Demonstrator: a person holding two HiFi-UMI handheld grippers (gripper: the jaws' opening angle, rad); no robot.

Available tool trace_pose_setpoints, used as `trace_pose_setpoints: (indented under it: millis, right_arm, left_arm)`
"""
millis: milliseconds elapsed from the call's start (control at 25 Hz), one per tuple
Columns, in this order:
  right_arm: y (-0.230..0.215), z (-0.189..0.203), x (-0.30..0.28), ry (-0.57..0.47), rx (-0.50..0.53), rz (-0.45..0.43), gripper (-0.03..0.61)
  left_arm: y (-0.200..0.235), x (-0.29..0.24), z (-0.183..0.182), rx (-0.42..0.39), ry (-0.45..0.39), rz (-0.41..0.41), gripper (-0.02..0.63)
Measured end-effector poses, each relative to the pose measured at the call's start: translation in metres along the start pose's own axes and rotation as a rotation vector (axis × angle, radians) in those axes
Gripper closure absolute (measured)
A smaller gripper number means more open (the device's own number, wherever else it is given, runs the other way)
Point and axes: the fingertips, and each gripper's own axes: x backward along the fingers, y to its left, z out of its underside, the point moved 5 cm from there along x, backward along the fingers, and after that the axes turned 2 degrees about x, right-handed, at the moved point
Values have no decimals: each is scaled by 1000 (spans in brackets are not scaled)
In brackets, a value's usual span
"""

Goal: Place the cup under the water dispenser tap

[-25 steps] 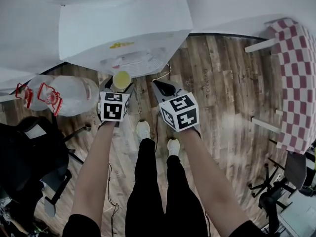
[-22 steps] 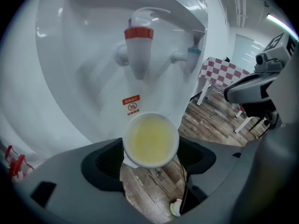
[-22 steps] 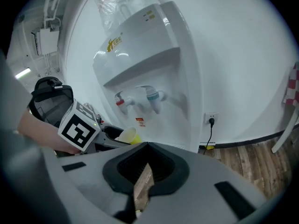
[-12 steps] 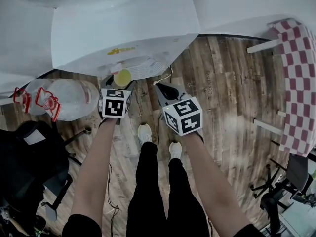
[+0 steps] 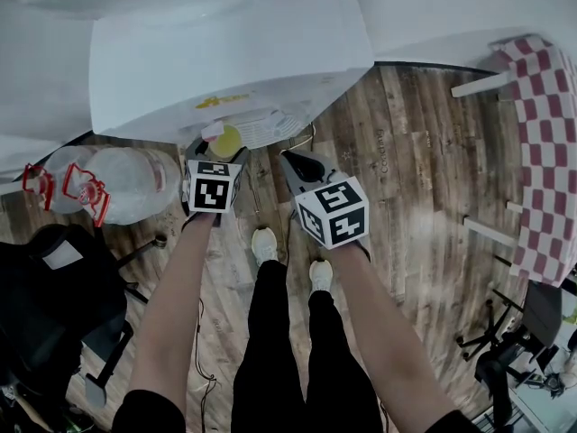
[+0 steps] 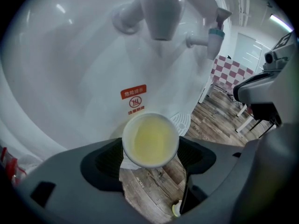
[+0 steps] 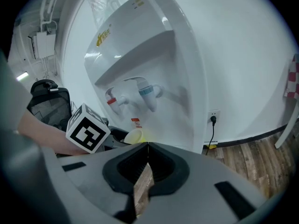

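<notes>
The cup point(image 6: 150, 140), white-rimmed and pale yellow inside, sits upright between the jaws of the left gripper point(image 6: 150, 152), which press against its two sides and hold it off the floor. In the left gripper view it stands close to the front of the white water dispenser point(image 6: 70, 69), just before a small red warning label point(image 6: 133, 93) and beside the round drip grille point(image 6: 183, 122). A white spout point(image 6: 161, 13) hangs above it near the top of that view, and a blue-tipped tap point(image 6: 215, 34) sticks out further to the right. From the head view the cup point(image 5: 225, 141) lies at the lower edge of the dispenser's front, partly under its overhang. The right gripper view shows the red tap point(image 7: 112, 100) and the blue tap point(image 7: 147, 93) side by side in the recess, with the cup point(image 7: 134, 136) low beneath them; I cannot tell whether it is straight under either one. The right gripper point(image 7: 148, 146) has its jaws pressed together with nothing between them, and hangs just right of the left one, apart from the dispenser. On the wooden floor point(image 5: 406, 170) a large clear water bottle point(image 5: 122, 177) with red handles lies to the left, a red-and-white checked cloth point(image 5: 541, 142) shows at the right edge, and the person's white shoes point(image 5: 261, 240) stand below the two grippers.
</notes>
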Motion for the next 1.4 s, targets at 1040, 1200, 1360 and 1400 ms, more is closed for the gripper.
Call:
trace_pose_setpoints:
  millis: [1040,1200,1360,1400]
  right_arm:
    - [25,-11,20,3,34,-41,557]
    - [33,-20,46,-1,50,-49,557]
    - [45,-29,79,-14,64,-65,557]
    - [48,-31,89,-14,66,-70,557]
  left_arm:
    - [-19,49,-1,-38,-46,-31,227]
    - [-36,81,0,19,-39,-19,254]
    - [-55,123,0,50,-55,-41,373]
    - [-61,134,0,57,-64,-49,391]
